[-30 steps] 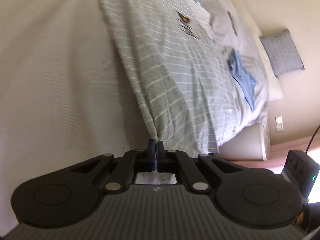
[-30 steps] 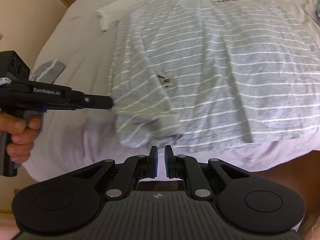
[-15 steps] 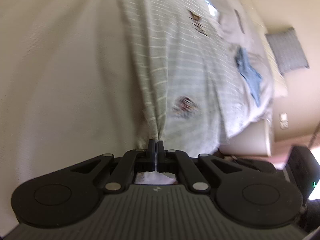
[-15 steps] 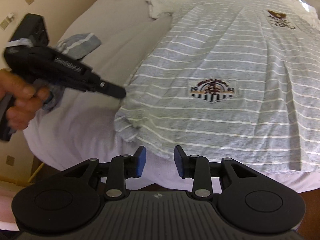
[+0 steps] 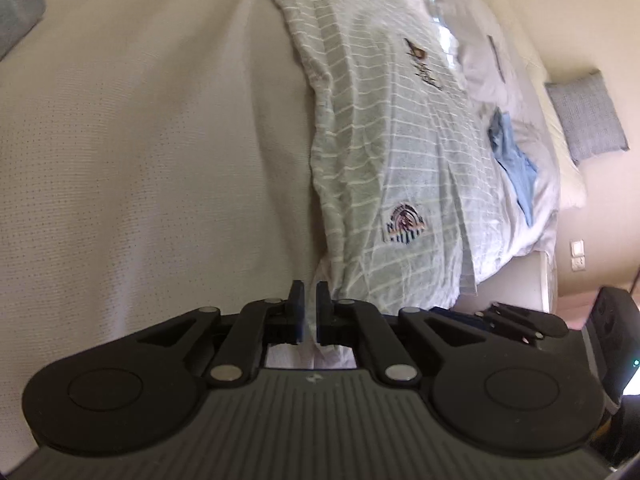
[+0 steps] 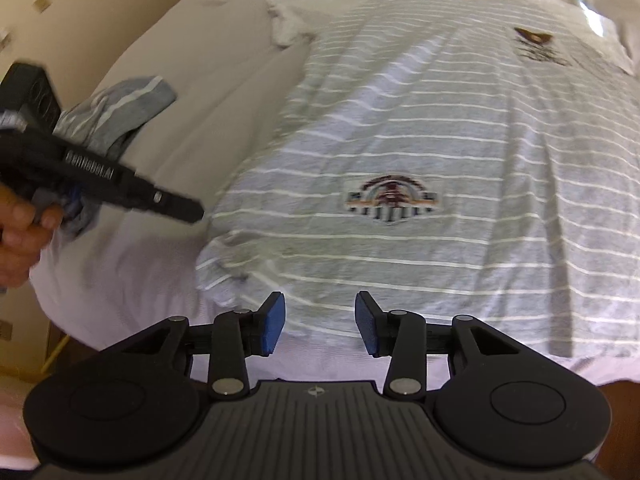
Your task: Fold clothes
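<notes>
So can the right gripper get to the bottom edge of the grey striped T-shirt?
Probably yes: the right gripper, jaws opening and empty, hovers just over the grey striped T-shirt hem, nothing in between.

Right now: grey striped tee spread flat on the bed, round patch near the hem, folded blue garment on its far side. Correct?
Not quite. The blue garment is crumpled, not folded, as the left wrist view shows. The striped tee does lie flat on the bed, patch near the hem.

Bed [image 6: 224, 80] w/ striped tee [image 6: 420, 128] flat, grey garment [image 6: 120, 100] at edge.
</notes>
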`<state>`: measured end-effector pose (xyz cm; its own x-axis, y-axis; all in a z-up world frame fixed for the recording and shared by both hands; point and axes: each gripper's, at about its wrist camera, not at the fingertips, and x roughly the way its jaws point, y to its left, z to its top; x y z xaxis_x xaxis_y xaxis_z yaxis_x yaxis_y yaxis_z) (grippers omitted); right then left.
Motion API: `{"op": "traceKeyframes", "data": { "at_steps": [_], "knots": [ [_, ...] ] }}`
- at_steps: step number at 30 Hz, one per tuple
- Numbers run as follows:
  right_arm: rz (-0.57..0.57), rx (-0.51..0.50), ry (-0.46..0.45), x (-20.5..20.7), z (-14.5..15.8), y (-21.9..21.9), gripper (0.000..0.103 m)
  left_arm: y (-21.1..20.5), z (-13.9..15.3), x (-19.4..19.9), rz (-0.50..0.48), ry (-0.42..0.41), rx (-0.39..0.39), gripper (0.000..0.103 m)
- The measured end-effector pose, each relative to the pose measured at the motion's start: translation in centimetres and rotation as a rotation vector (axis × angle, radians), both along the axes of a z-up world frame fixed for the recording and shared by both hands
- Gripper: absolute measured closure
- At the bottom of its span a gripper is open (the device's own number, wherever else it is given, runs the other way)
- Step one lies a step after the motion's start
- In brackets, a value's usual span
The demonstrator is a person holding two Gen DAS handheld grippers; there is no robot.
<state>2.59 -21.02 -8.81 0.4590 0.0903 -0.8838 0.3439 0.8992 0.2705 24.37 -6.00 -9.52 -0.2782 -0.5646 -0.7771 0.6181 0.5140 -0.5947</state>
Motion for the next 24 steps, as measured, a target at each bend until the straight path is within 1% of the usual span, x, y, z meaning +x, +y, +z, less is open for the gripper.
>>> {"op": "traceKeyframes", "data": {
  "at_steps": [1, 2, 4, 6, 8, 9, 10, 12, 13, 16, 20, 22, 24],
  "knots": [
    [0.024, -0.011, 0.0, 0.2, -0.1, 0.6, 0.061, -0.2, 0.0, -0.5, -0.038, -0.01, -0.009, 0.076],
    [0.049, -0.022, 0.0, 0.3, -0.1, 1.1, 0.06, -0.3, 0.0, -1.1, -0.076, -0.02, -0.019, 0.07],
    [0.095, -0.051, 0.004, 0.6, -0.3, 2.1, 0.059, -0.8, -0.6, -2.1, -0.116, -0.019, -0.018, 0.07],
    [0.135, -0.083, 0.013, 0.8, -0.5, 2.9, 0.058, -1.5, -1.4, -3.0, -0.136, -0.033, -0.005, 0.07],
    [0.167, -0.118, 0.027, 0.8, -0.9, 3.3, 0.058, -2.2, -2.1, -3.6, -0.149, -0.031, 0.0, 0.073],
    [0.189, -0.149, 0.035, 0.8, -1.0, 3.5, 0.058, -2.4, -2.3, -3.9, -0.155, -0.03, 0.006, 0.079],
    [0.212, -0.181, 0.042, 0.9, -1.2, 3.7, 0.058, -2.6, -2.5, -4.1, -0.162, -0.018, 0.009, 0.095],
    [0.265, -0.241, 0.051, 0.9, -1.6, 3.9, 0.058, -2.3, -2.5, -4.1, -0.144, 0.02, 0.009, 0.099],
    [0.31, -0.277, 0.054, 0.9, -1.7, 4.2, 0.057, -2.1, -2.5, -3.8, -0.128, 0.069, -0.005, 0.101],
    [0.437, -0.377, 0.056, 1.0, -2.1, 5.2, 0.053, -0.8, -1.9, -2.5, -0.069, 0.193, -0.052, 0.101],
    [0.569, -0.46, 0.031, 0.7, -2.6, 6.9, 0.043, 0.6, -1.6, -0.6, -0.01, 0.272, -0.07, 0.101],
    [0.624, -0.488, 0.02, 0.6, -3.0, 7.8, 0.042, 0.6, -1.8, -0.3, -0.017, 0.299, -0.071, 0.101],
    [0.644, -0.537, 0.002, 0.4, -3.4, 8.5, 0.042, 0.3, -1.9, -0.5, -0.046, 0.311, -0.068, 0.101]
  ]
}}
